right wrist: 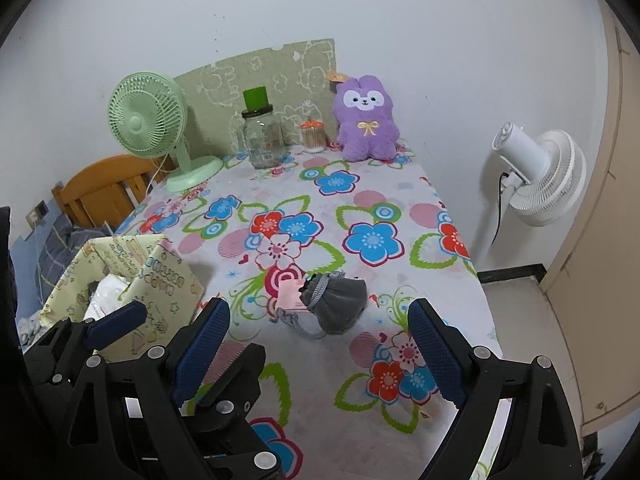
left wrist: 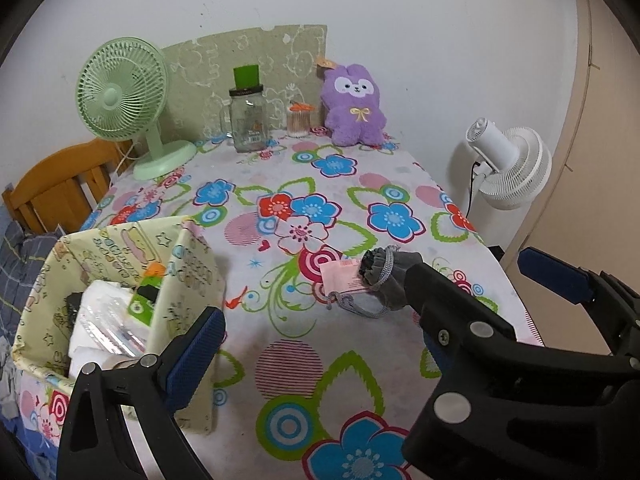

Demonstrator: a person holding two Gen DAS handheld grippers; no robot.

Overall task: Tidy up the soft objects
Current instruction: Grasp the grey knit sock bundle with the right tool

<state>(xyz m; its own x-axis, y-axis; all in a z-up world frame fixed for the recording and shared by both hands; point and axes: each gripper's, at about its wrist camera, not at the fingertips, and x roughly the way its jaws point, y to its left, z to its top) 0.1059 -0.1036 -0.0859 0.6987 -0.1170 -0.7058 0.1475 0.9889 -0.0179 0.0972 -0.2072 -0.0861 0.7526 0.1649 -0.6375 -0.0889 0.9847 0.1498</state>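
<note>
A grey drawstring pouch (right wrist: 340,304) with a pink tag lies on the flowered tablecloth; it also shows in the left wrist view (left wrist: 390,280). A purple plush rabbit (right wrist: 366,120) sits at the table's far edge, also in the left wrist view (left wrist: 354,106). A yellow patterned box (left wrist: 120,280) with white items stands at the near left, also in the right wrist view (right wrist: 140,280). My right gripper (right wrist: 320,360) is open, empty, just short of the pouch. My left gripper (left wrist: 320,328) is open and empty beside the box.
A green desk fan (right wrist: 150,128), a glass jar (right wrist: 262,136) with a green cup and a cotton-swab tub (right wrist: 314,136) stand along the back. A white floor fan (right wrist: 540,172) is right of the table. A wooden headboard (right wrist: 104,188) is to the left.
</note>
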